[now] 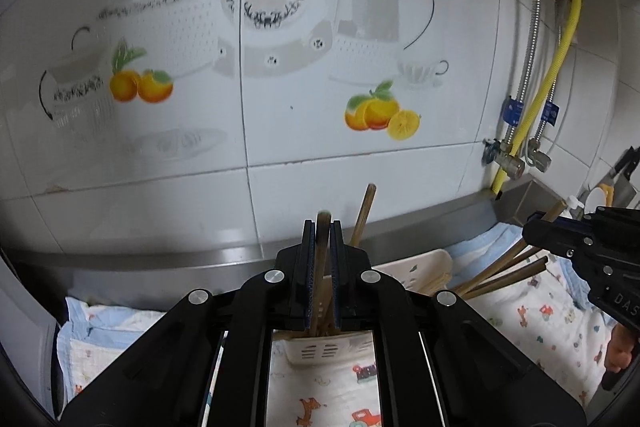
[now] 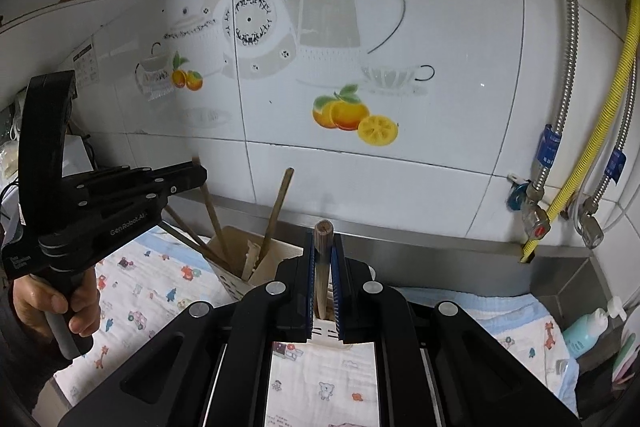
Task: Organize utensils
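Both tools, left tool (image 1: 322,227) and right tool (image 2: 324,241), each clamp one brown wooden chopstick (image 2: 322,263) above your cream slotted plastic holder (image 2: 256,267); several sticks already stand inside, two remain to insert.

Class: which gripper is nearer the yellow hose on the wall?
Right. The right gripper sits closer to the yellow hose; the left gripper is farther off, across the utensil holder.
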`<state>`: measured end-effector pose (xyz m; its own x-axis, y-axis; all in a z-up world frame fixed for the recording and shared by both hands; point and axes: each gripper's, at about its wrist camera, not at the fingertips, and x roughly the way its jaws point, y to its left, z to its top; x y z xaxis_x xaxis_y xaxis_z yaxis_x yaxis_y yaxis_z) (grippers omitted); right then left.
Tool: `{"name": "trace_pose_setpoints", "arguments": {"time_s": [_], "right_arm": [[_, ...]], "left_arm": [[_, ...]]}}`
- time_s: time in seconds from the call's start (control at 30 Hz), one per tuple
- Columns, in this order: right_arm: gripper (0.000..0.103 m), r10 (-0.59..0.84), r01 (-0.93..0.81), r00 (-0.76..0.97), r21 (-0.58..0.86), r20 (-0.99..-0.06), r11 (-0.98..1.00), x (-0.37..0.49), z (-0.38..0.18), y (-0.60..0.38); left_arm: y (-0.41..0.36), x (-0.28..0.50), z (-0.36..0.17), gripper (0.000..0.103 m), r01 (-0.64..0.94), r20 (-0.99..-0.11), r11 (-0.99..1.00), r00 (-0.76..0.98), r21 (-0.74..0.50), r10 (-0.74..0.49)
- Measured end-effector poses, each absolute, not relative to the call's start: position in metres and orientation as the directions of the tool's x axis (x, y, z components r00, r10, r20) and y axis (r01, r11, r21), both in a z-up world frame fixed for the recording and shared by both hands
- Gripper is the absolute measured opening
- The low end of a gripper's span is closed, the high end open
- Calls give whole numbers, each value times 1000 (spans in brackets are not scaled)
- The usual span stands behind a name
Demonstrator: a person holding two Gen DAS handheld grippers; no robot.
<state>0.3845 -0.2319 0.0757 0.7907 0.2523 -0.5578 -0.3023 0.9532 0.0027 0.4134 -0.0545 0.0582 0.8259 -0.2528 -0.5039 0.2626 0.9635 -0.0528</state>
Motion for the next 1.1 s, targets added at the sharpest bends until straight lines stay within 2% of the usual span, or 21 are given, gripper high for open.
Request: {"name": "trace_pose_setpoints", "arguments": {"time_s": [0.37,0.47,0.57,0.63,0.73,0.8,0.9,0.97,1.0,1.1], "right_arm": [[9,237,-283,803,1,-547,959,378,80,-238],[15,228,-274,810,-3,-541,962,374,83,-240],[21,225,-262,816,6,-533,965,368,85,-244],[24,224,-261,817,6,-531,965,363,85,-245],[36,224,-254,824,14,-521,967,354,86,-248],[36,221,-251,830,11,-512,968,346,87,-248],[43,212,-246,838,-1,-503,969,334,86,-246],[47,212,-249,841,-7,-498,969,325,84,-244],[52,211,-249,842,-11,-496,969,321,84,-243],[56,193,-238,853,-32,-486,971,306,82,-240]], "left_arm": [[-49,404,63,10,257,-500,965,829,-55,-250],[-46,399,66,24,248,-494,967,835,-56,-243],[-43,392,70,30,239,-484,969,842,-58,-236],[-40,386,72,37,231,-480,971,846,-61,-231],[-39,376,75,46,229,-472,972,851,-58,-229],[-36,367,77,57,222,-467,973,856,-56,-222],[-33,353,78,70,205,-454,977,867,-50,-205],[-29,343,77,73,196,-454,980,869,-46,-195],[-27,338,77,77,194,-454,980,869,-49,-195],[-22,324,75,85,189,-454,981,871,-50,-191]]}}
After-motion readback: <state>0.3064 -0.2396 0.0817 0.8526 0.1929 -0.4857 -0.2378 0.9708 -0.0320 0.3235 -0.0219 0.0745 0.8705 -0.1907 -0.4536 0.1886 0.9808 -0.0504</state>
